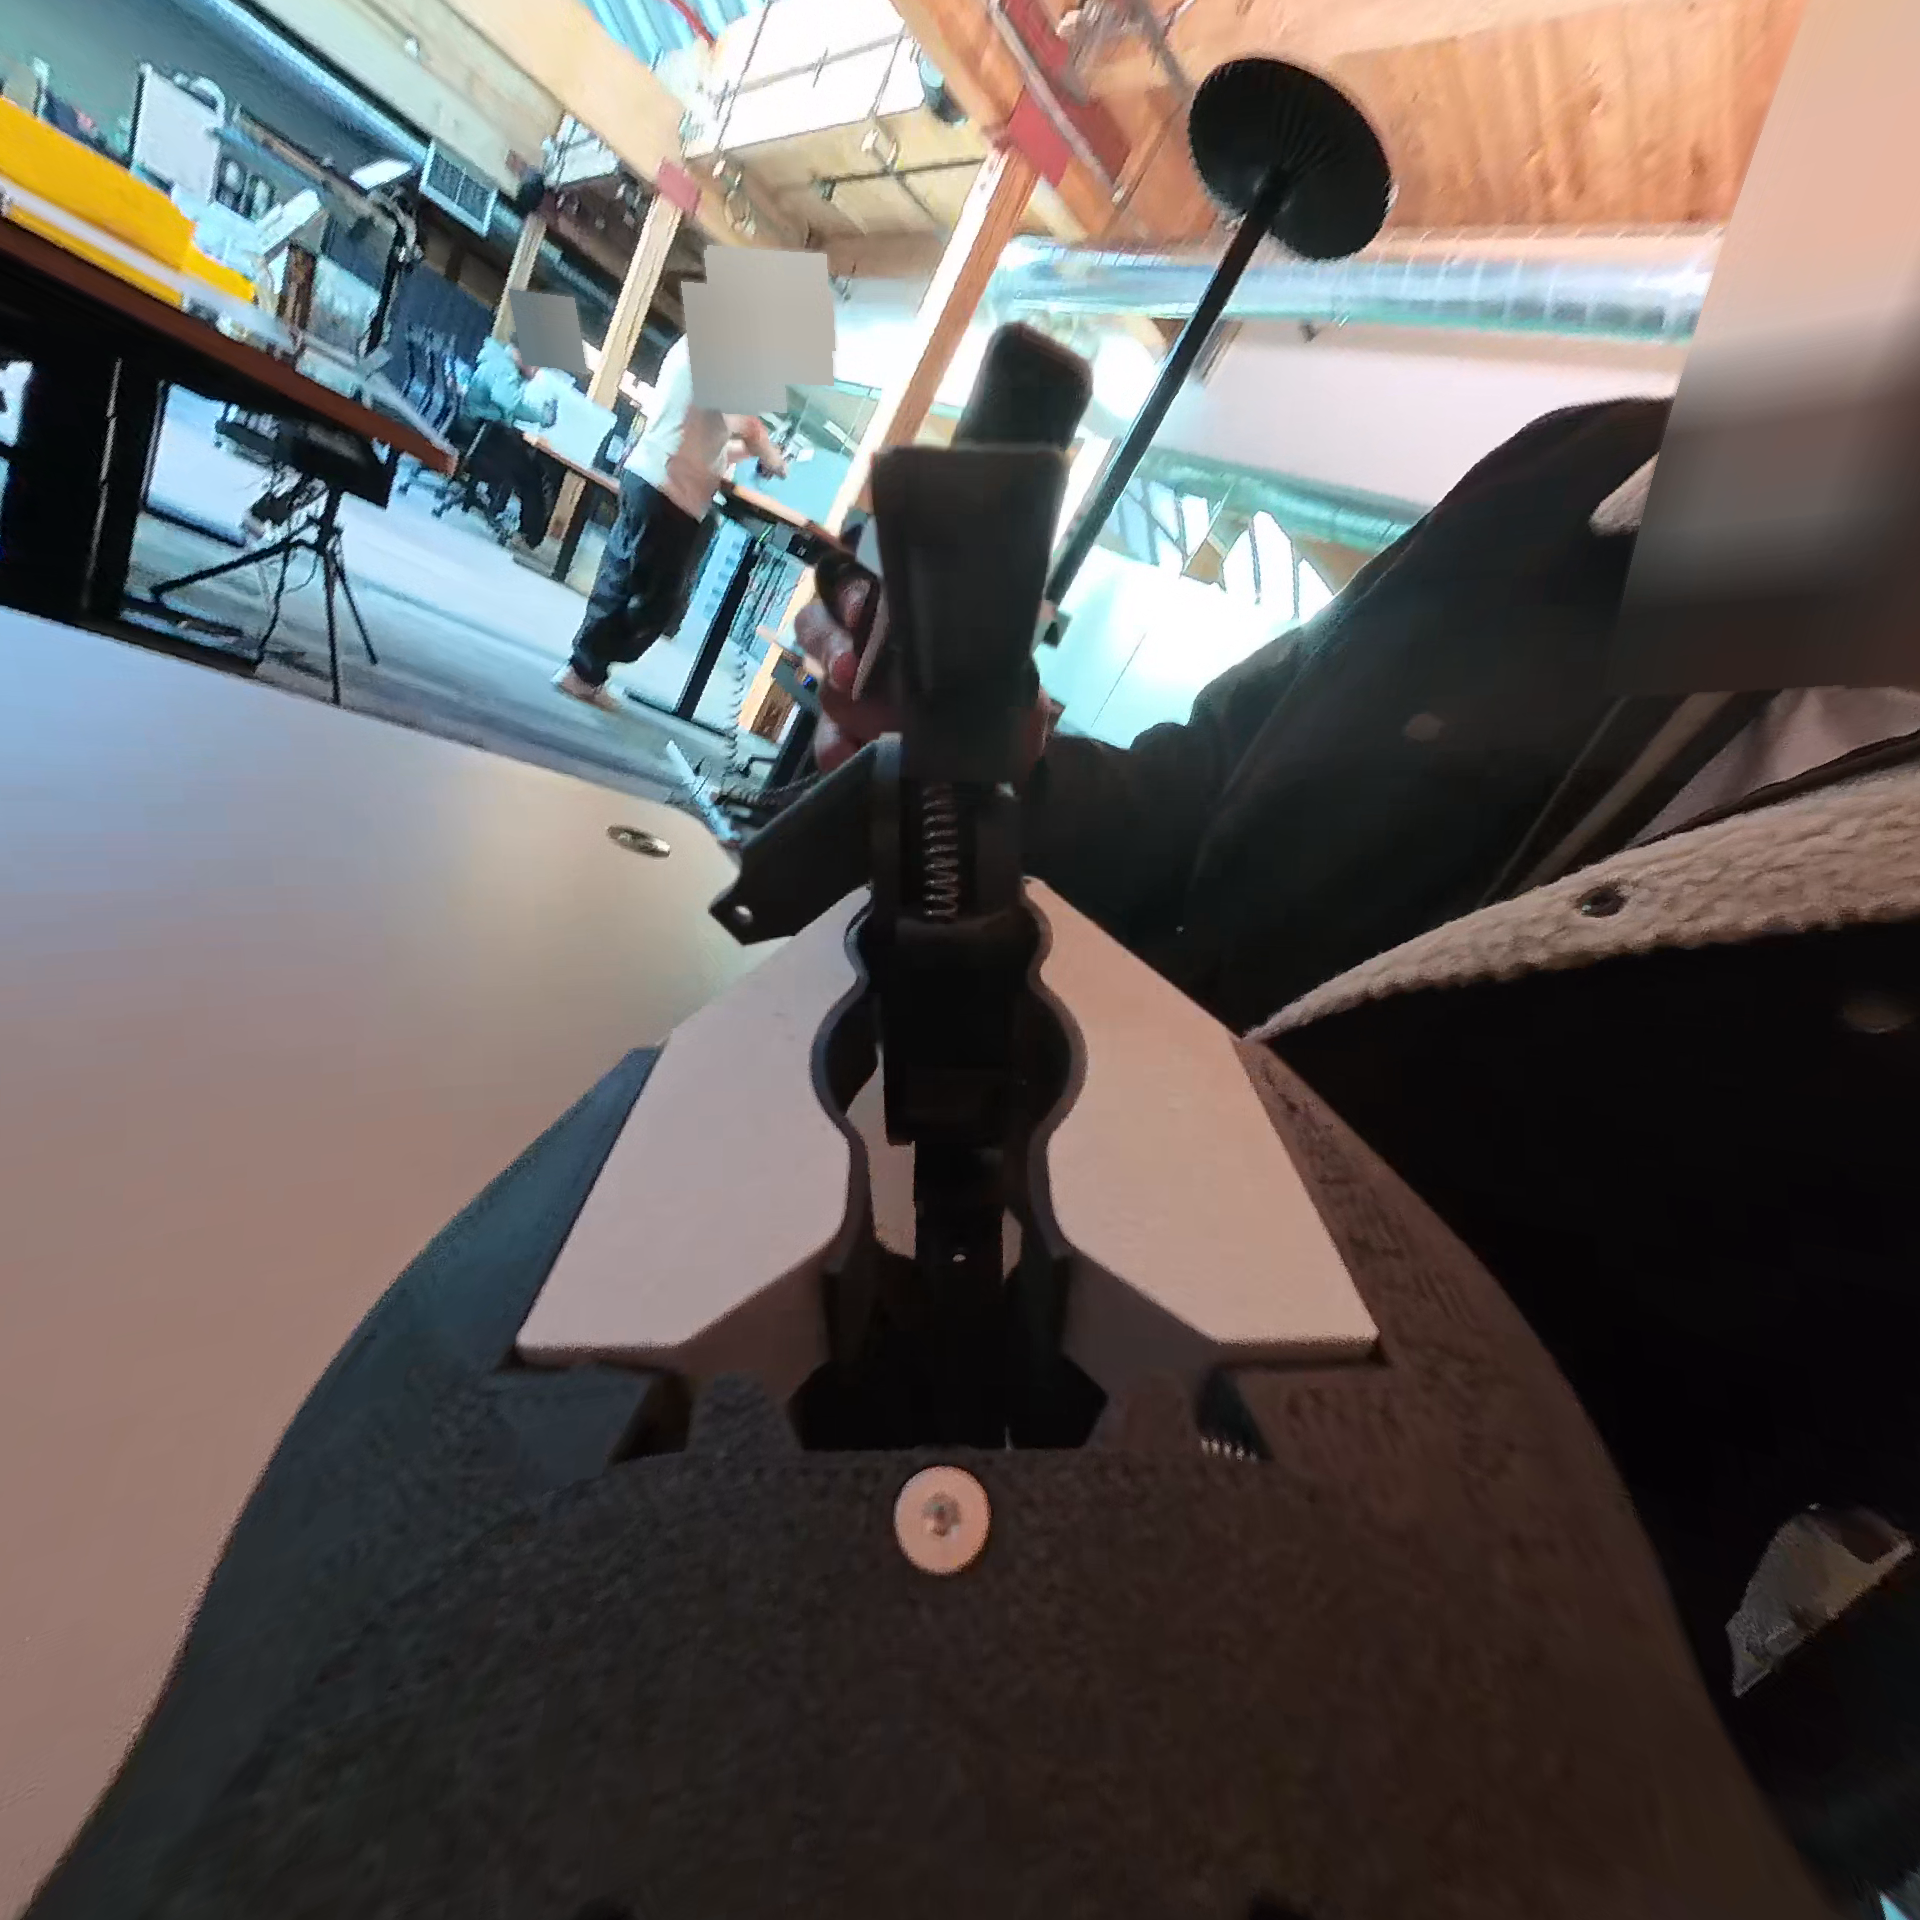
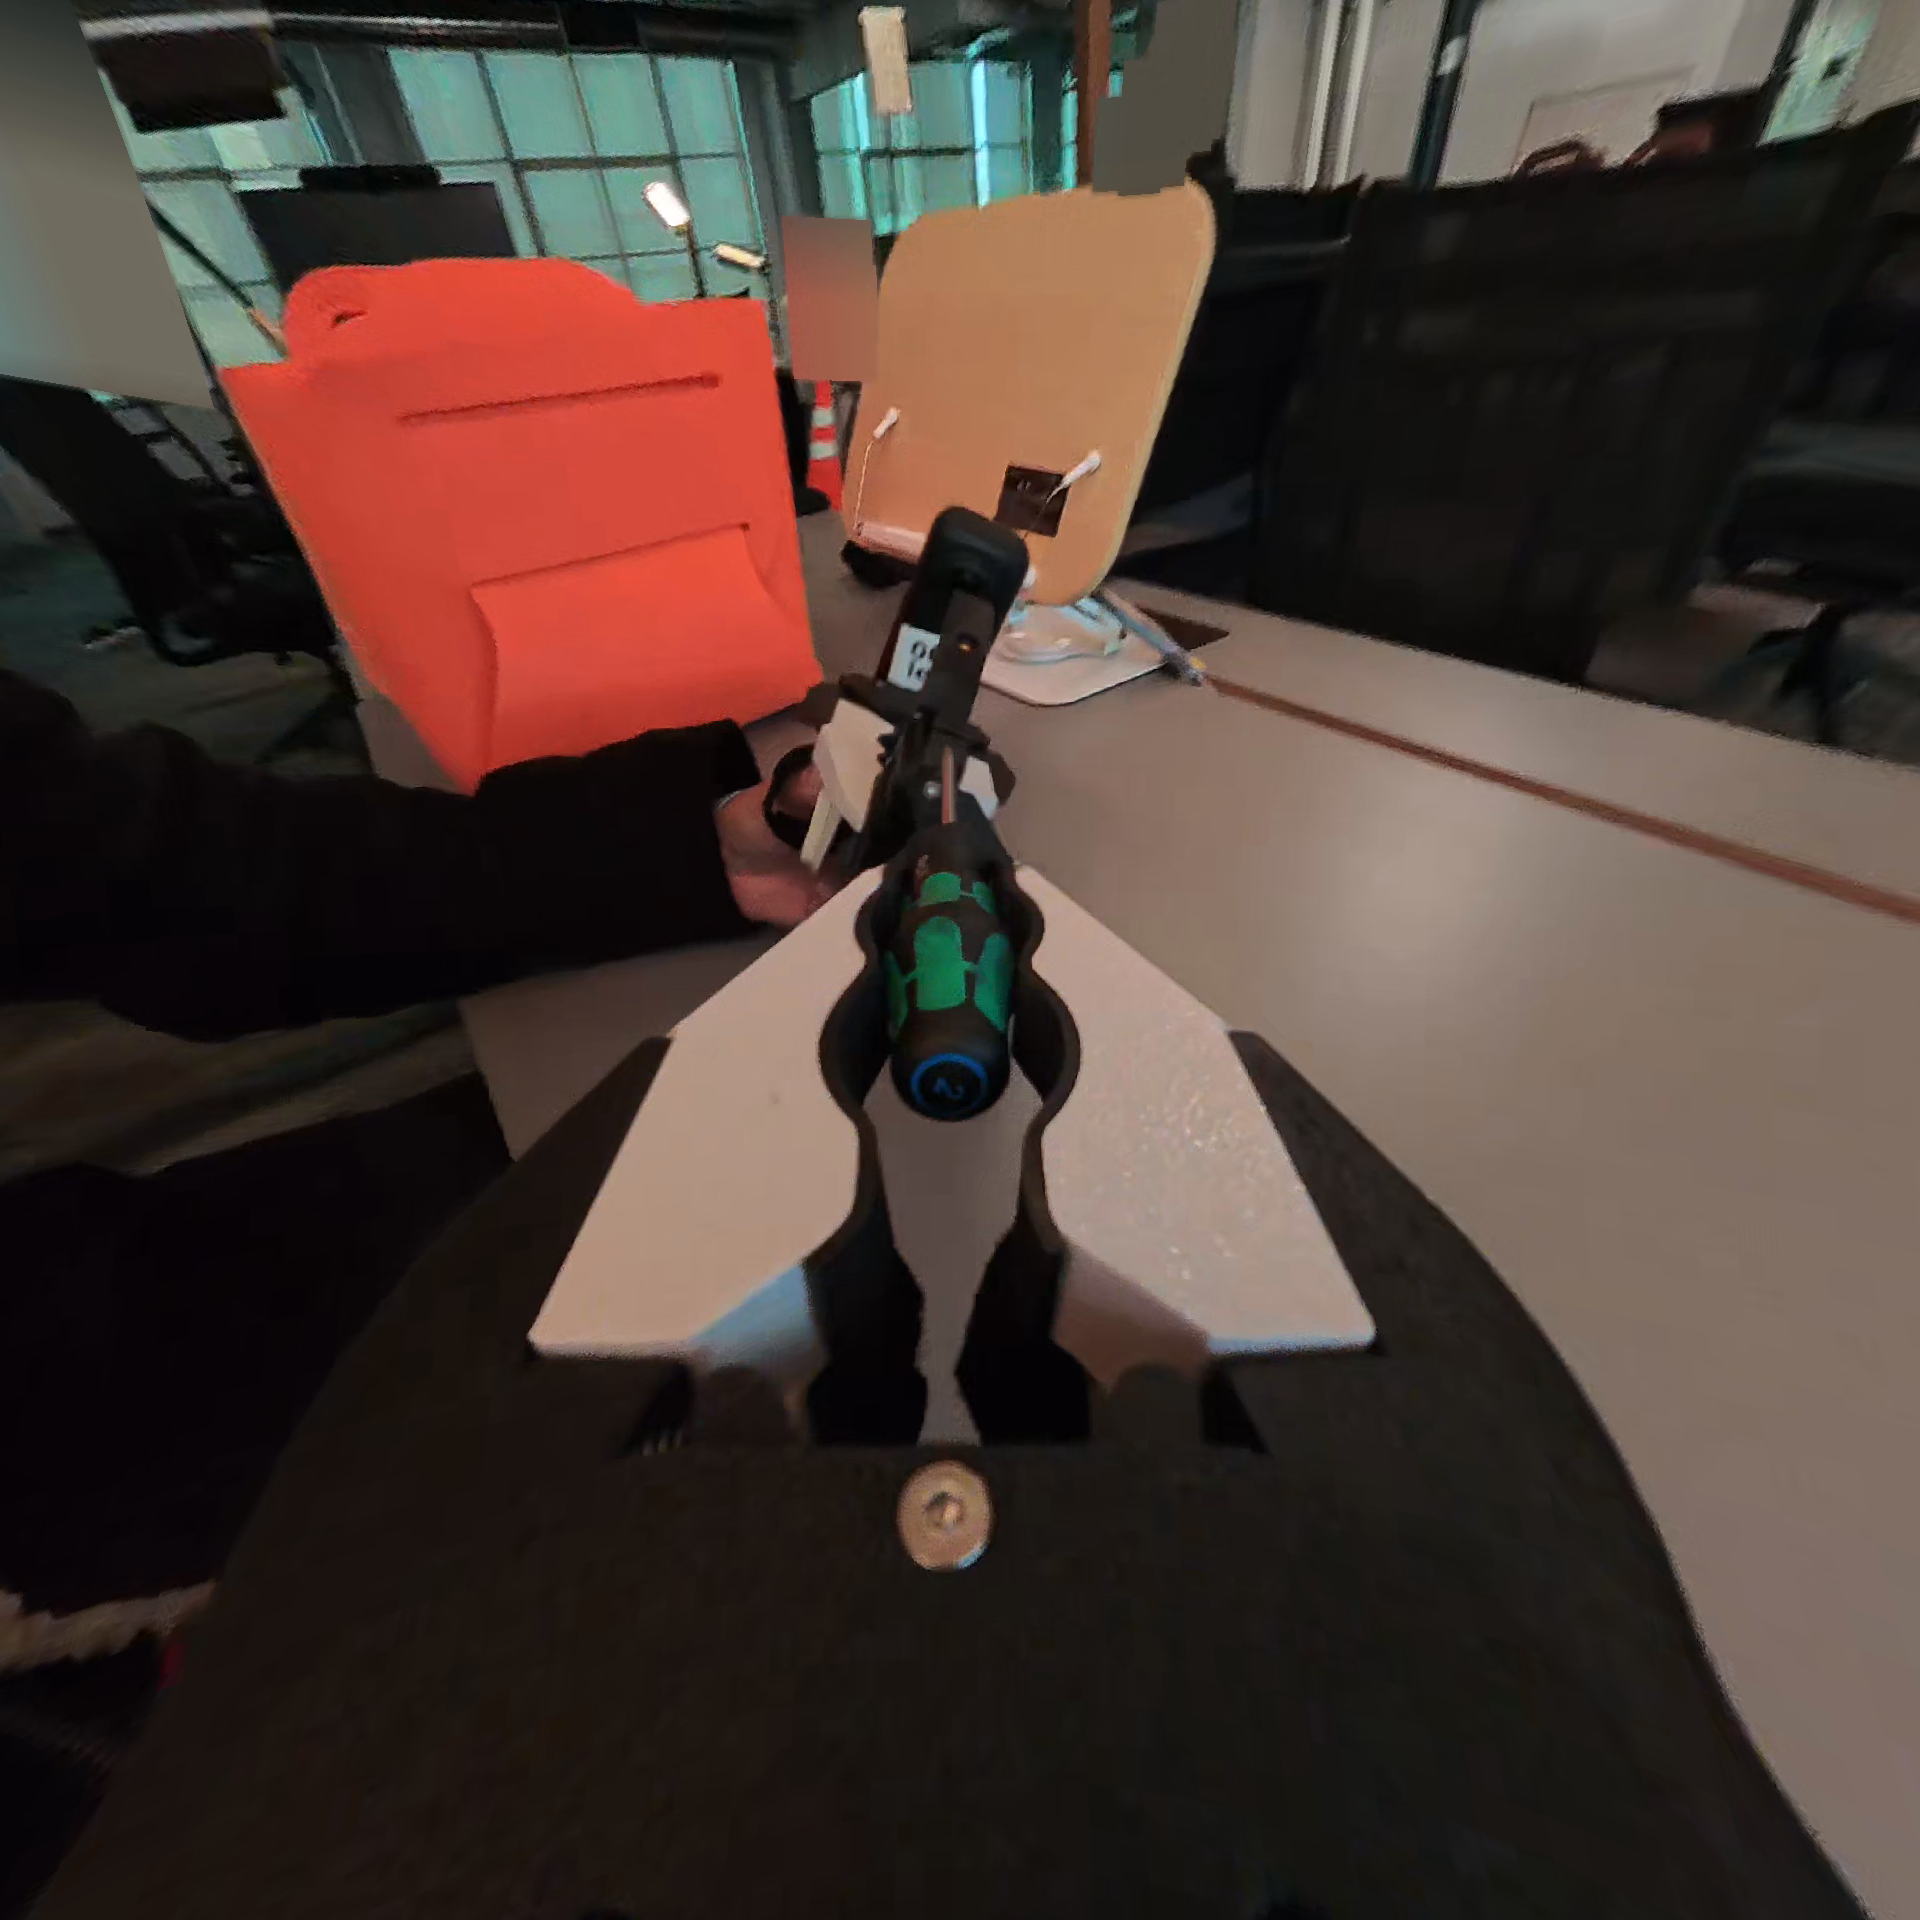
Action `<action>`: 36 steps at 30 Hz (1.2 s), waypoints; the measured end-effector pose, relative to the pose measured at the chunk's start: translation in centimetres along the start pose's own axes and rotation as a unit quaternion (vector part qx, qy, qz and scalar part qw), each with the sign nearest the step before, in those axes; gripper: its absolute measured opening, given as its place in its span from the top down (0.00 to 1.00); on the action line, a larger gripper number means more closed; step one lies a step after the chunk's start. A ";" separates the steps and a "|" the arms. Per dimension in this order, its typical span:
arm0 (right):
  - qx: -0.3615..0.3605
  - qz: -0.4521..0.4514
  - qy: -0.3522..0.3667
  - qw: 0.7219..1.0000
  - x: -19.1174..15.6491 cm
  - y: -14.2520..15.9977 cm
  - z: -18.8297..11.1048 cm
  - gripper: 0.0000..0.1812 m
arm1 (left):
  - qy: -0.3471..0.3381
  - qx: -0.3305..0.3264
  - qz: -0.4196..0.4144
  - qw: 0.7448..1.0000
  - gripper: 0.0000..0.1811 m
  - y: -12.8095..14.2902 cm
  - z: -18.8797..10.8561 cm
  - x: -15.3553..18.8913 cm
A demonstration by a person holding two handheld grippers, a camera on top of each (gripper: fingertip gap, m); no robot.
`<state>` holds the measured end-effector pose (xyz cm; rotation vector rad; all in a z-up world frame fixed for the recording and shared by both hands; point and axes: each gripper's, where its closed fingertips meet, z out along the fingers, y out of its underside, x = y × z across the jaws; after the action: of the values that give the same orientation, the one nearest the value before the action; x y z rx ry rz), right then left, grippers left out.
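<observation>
Partly hidden mid-frame, a black spring-loaded device [image 1: 966, 831] sits clamped in the left tool [image 1: 951, 997]; right tool [image 2: 948, 997] grips a green-black screwdriver [image 2: 948, 977] centrally, above the worktop [image 2: 1455, 935].

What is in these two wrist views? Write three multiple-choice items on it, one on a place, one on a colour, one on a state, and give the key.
1. In the right wrist view, where is the orange bag?
A. Between the gripper's fingers
B. Beyond the screwdriver, to its left
C. At the far right edge

2. What colours is the screwdriver's handle?
A. Green and black
B. Red and yellow
C. All white

3. What state is the left gripper in?
A. Open and empty
B. Out of view
C. Shut on a black spring-loaded part

Key: 1 B, the bag stands upright behind and left of the tool. 2 A, green patches on black show between the fingers of the right gripper. 3 C, the white fingers close around the part's lower end.
</observation>
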<state>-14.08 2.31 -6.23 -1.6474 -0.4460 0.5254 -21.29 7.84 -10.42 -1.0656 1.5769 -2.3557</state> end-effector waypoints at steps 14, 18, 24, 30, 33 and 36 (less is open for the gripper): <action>-0.003 0.209 -0.020 0.978 -0.4 1.2 1.1 0.91 | -0.004 0.002 0.010 1.000 0.88 -0.1 0.1 0.1; -0.007 0.214 -0.016 0.977 -0.3 1.5 1.2 0.91 | -0.005 0.005 0.011 1.000 0.88 -0.3 0.0 0.1; -0.005 0.229 -0.016 0.973 -0.1 1.8 1.2 0.91 | -0.006 0.002 0.013 1.000 0.88 -0.2 0.0 0.1; -0.006 0.229 -0.014 0.973 0.0 1.8 1.1 0.91 | -0.009 0.000 0.014 1.000 0.88 -0.2 0.0 0.1; -0.004 0.229 -0.016 0.973 -0.1 1.6 1.0 0.91 | -0.013 0.003 0.015 1.000 0.88 -0.3 -0.1 0.0; -0.006 0.229 -0.017 0.973 -0.2 1.7 1.1 0.91 | -0.014 0.002 0.017 1.000 0.88 -0.3 -0.2 -0.1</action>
<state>-14.84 2.86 -8.04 -1.7611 -0.0863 0.8932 -21.27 8.11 -10.26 -1.0585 1.5664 -2.3118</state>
